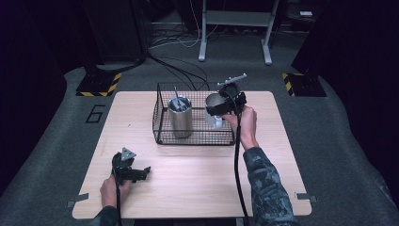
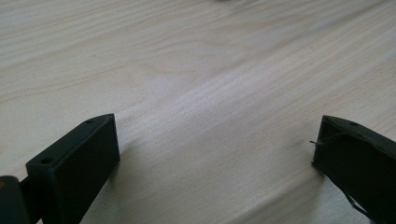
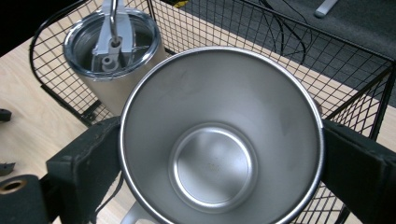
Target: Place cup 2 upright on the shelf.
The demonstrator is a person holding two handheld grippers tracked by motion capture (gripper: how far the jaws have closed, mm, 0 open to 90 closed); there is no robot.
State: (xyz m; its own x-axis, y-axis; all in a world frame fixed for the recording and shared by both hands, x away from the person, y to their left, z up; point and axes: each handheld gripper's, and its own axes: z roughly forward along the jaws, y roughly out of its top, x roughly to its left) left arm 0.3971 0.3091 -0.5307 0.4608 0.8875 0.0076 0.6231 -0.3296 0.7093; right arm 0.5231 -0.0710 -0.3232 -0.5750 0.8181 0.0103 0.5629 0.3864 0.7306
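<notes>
Two steel vessels are in play on the pale wooden table [image 1: 188,174], largest thing here. On it sits the black wire basket [image 1: 162,134], already holding a tall lidded stainless tumbler [image 1: 180,117]. The open stainless steel mug [image 3: 219,140] is clamped between the right gripper [image 1: 226,106] jaws, held over the basket's right side, so judging by this, lowering and release remain. The left gripper [image 1: 134,172] rests on the tabletop, jaws apart, holding nothing
</notes>
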